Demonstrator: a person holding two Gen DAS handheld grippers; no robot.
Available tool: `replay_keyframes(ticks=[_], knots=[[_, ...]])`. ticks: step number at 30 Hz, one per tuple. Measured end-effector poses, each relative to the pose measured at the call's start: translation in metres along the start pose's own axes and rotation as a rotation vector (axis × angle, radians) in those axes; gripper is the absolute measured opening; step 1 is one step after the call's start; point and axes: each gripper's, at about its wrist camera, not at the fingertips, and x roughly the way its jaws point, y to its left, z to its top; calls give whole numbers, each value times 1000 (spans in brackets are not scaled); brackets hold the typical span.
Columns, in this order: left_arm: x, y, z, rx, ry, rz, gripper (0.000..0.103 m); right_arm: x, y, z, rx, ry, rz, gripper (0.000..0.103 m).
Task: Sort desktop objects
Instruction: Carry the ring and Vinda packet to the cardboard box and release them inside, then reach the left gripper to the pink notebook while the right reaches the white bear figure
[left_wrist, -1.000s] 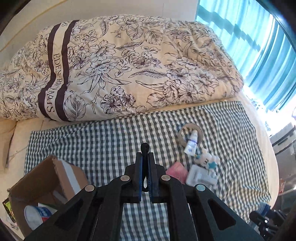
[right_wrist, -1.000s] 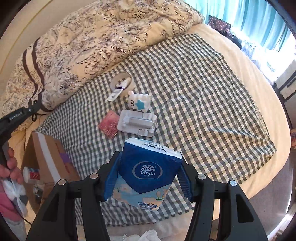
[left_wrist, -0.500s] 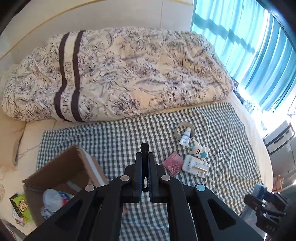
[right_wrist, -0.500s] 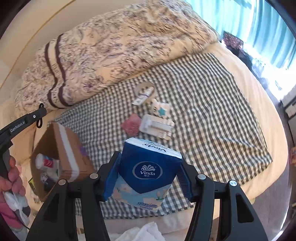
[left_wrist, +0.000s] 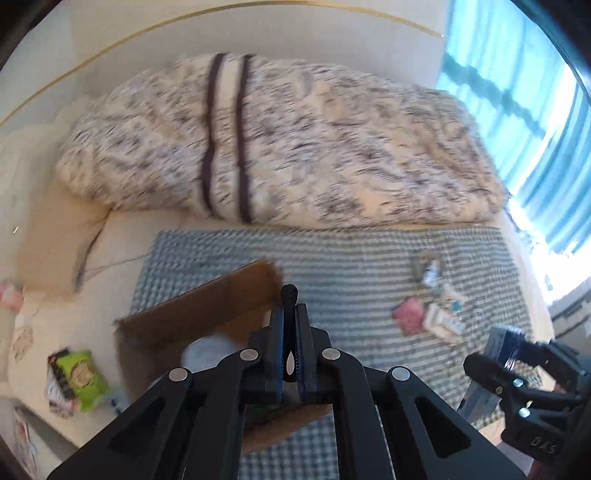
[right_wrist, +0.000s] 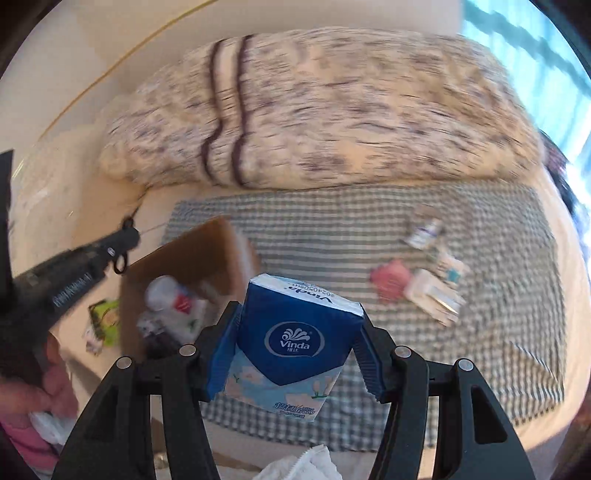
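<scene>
Right gripper (right_wrist: 295, 343) clamps a blue tissue pack (right_wrist: 295, 332) between its fingers, held in the air just beside the open box (right_wrist: 184, 266). Left gripper (left_wrist: 290, 332) is pressed closed on nothing, above the box. Inside the box a white bottle (right_wrist: 170, 295) already lies with some other things, so part of the sorting looks done. On the checked cloth (right_wrist: 332, 229) a small tube (right_wrist: 423, 232), a pink packet (right_wrist: 389, 278), a white holder (right_wrist: 436, 295) and a star toy (right_wrist: 452, 269) remain to sort. Compared with half a second ago, the box is nearer to the pack and both views are blurred by motion.
</scene>
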Motion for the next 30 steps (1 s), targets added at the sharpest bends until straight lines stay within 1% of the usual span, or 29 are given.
replay_keyframes(ticks=[4,7,10,11,12,13,14,15,16,17,21,25,28,30], knots=[[10,52,-23,-84,39,49,5,34,50,7,-85,44,57,58],[21,79,-38,-127,72,62,5,55,73,11,-118,74,83,58],[34,97,-50,-160,95,43,5,74,92,15,-138,94,101,59],[39,101,-53,-168,107,26,8,80,97,17,-140,98,104,59],[43,103,-55,-173,122,13,21,84,100,19,-140,99,108,59],[49,104,-57,-177,147,-7,34,86,102,19,-139,97,110,63],[53,105,-58,-179,171,-6,70,88,104,20,-136,91,98,72],[54,105,-59,-181,179,3,87,89,104,22,-130,86,91,77],[53,106,-60,-184,168,10,88,90,104,24,-120,84,96,79],[53,107,-60,-187,161,8,88,92,104,24,-112,83,97,79],[60,110,-60,-179,187,3,88,98,101,25,-85,95,88,79],[65,112,-55,-182,201,3,88,92,95,23,-72,88,75,79],[64,105,-49,-166,197,-1,88,85,84,24,-59,70,55,79],[61,98,-46,-151,184,-5,88,79,69,22,-34,59,35,79]])
